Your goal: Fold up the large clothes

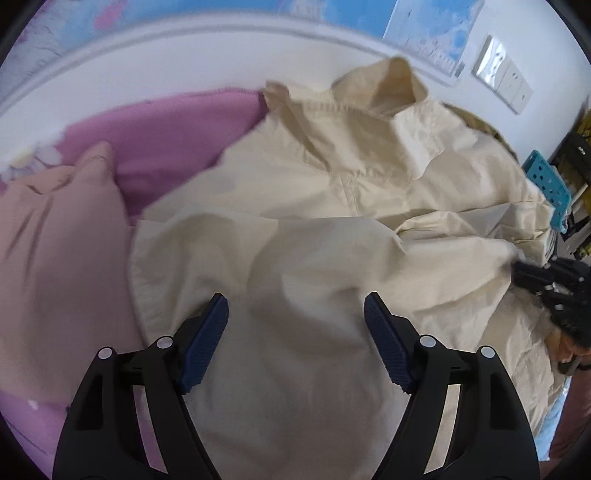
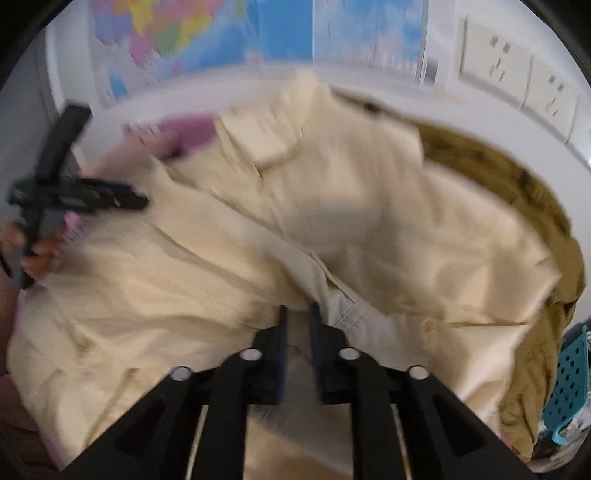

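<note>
1. A large cream jacket (image 1: pixel 332 229) lies spread and rumpled over a bed covered by a purple sheet (image 1: pixel 166 136), its collar (image 1: pixel 395 88) standing up toward the white wall at the far side

2. The left gripper (image 1: pixel 295 325) hangs above the near part of the jacket; its jaws are spread wide, with blue pads (image 1: pixel 207 343) on each finger and nothing between them but cloth lying below

3. A pink pillow (image 1: pixel 55 236) rests on the sheet just left of the jacket, its edge touching the cream fabric

4. The right gripper (image 2: pixel 298 325) has its jaws drawn close together with a narrow gap, and a fold of the jacket (image 2: pixel 258 229) near a seam sits at the tips; whether the cloth is truly pinched I cannot tell, since the view is blurred

5. In the right wrist view the left gripper (image 2: pixel 122 195) appears at the far left edge, held in a hand (image 2: pixel 37 251) over the jacket's side

6. An olive-brown garment (image 2: pixel 535 192) lies beneath the jacket along its right side, against the wall

7. A teal perforated basket (image 2: pixel 572 376) stands beside the bed at the right, close to that brown cloth

8. A coloured map (image 2: pixel 177 33) and wall sockets (image 2: pixel 498 62) are on the wall beyond the bed
</note>
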A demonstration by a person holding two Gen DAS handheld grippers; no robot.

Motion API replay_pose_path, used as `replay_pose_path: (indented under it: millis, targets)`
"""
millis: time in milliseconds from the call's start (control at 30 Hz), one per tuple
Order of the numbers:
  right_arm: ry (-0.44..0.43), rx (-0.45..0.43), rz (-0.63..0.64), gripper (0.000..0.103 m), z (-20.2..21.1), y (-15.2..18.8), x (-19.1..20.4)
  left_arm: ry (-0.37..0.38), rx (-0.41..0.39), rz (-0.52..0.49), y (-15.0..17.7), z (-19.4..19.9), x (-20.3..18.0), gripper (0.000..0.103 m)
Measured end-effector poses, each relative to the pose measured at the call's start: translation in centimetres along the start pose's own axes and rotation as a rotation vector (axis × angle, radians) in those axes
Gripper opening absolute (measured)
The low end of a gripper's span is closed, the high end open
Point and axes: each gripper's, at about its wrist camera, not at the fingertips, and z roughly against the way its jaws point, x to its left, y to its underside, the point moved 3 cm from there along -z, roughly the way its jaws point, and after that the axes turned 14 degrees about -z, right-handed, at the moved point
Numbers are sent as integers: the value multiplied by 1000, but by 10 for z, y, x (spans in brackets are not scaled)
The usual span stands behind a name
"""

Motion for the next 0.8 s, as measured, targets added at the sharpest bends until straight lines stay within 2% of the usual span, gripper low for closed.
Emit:
replay_pose_path:
  millis: [67, 100, 200, 300, 333, 433, 500, 567, 633, 700, 800]
  targets:
    - [18, -53, -1, 42, 15, -3, -4, -2, -20, -25, 5, 12, -6, 76]
    - [31, -60, -5, 43, 16, -5, -8, 6, -25, -48, 6, 14, -11, 76]
    - [74, 14, -85, 39, -6, -3, -36, -6, -5, -101, 9, 8, -24, 78]
    - [53, 46, -131, 42, -21, -2, -48, -9, 39, -66, 14, -6, -20, 79]
    - [53, 45, -137, 42, -20, -1, -47, -10, 27, -56, 16, -4, -18, 78]
    - [65, -15, -94, 45, 5, 2, -37, -8, -37, -33, 28, 24, -11, 78]
    - [56, -56, -86, 55, 30, 4, -38, -7, -71, -17, 42, 47, -6, 78]
    - [-3, -76, -135, 58, 53, 11, -45, -21, -97, -9, 56, 69, -1, 80]
    - [-56, -94, -195, 68, 77, 22, -60, -33, -127, -1, 74, 90, 1, 85]
    - [-81, -98, -248, 74, 92, 38, -71, -40, -131, 28, 94, 103, 1, 86]
    - [-95, -75, -346, 81, 105, 73, -92, -7, -115, 88, 133, 114, 6, 86]
